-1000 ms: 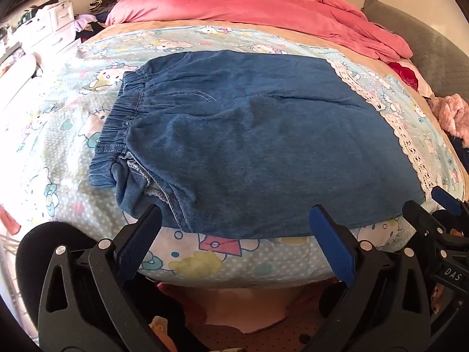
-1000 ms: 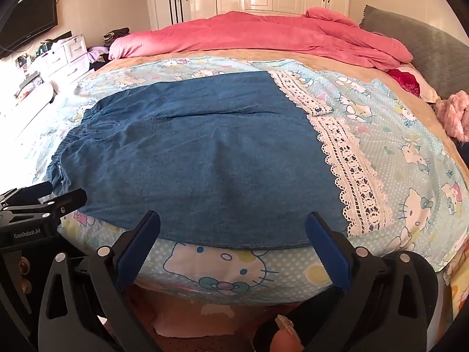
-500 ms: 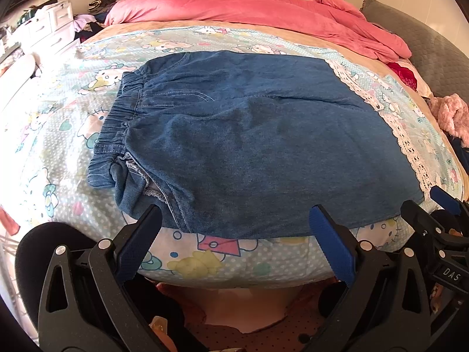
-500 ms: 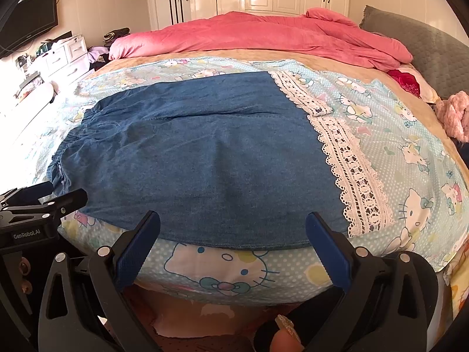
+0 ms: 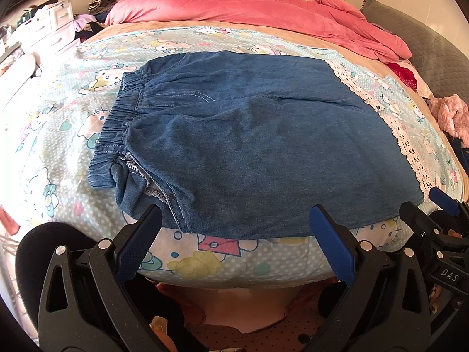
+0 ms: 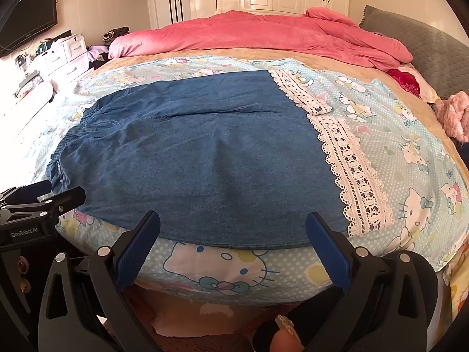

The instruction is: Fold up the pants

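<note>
- Jaws on both left gripper (image 5: 234,226) and right gripper (image 6: 233,231) gape wide, nothing held, low in each frame.
- Denim pants (image 5: 249,143) fill mid-frame, flat on the bed (image 5: 214,261).
- Soft, floppy, fairly light; I'd pinch the near edge corners.
- Long axis runs left-right: waistband (image 5: 117,123) left, lace hem (image 6: 351,170) right.

Each hand-held gripper, the left (image 5: 234,220) and the right (image 6: 233,226), was built of matte black plastic arms with triangular cut-outs and silver screws, and was tipped with ribbed blue pads (image 5: 331,243). White "GenRobot.AI" lettering was printed on one body. A glittered fingernail (image 6: 285,325) was seen below.
</note>
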Demonstrator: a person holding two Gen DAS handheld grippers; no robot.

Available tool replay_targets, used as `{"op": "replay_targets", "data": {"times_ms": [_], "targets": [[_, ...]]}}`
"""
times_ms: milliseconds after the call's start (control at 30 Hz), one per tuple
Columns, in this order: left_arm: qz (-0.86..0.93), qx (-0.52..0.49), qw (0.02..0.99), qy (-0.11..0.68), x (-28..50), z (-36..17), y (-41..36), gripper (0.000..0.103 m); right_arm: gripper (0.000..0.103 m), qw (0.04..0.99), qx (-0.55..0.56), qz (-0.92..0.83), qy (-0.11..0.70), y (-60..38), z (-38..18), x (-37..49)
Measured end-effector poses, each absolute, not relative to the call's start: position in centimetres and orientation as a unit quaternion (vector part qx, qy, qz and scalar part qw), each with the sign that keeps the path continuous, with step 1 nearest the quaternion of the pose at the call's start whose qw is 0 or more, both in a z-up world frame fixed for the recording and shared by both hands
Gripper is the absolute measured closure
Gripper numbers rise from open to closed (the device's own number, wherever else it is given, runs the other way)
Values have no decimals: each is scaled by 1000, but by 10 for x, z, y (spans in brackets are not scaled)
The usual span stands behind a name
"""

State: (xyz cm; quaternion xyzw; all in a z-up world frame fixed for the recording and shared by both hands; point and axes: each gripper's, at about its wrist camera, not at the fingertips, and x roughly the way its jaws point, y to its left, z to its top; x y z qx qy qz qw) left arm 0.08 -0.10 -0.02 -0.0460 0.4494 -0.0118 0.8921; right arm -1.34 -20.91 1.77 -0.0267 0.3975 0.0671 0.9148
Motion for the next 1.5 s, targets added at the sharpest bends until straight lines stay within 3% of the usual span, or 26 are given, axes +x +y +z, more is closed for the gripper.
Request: {"op": "replay_targets", "data": {"times_ms": [867, 1500], "targets": [[-13, -53, 891, 451, 5, -2, 1, 9, 4, 915, -30, 65, 396, -208, 17, -7], [13, -87, 891, 446, 39, -2, 46, 9, 4, 914, -71, 105, 386, -171, 24, 51]]}}
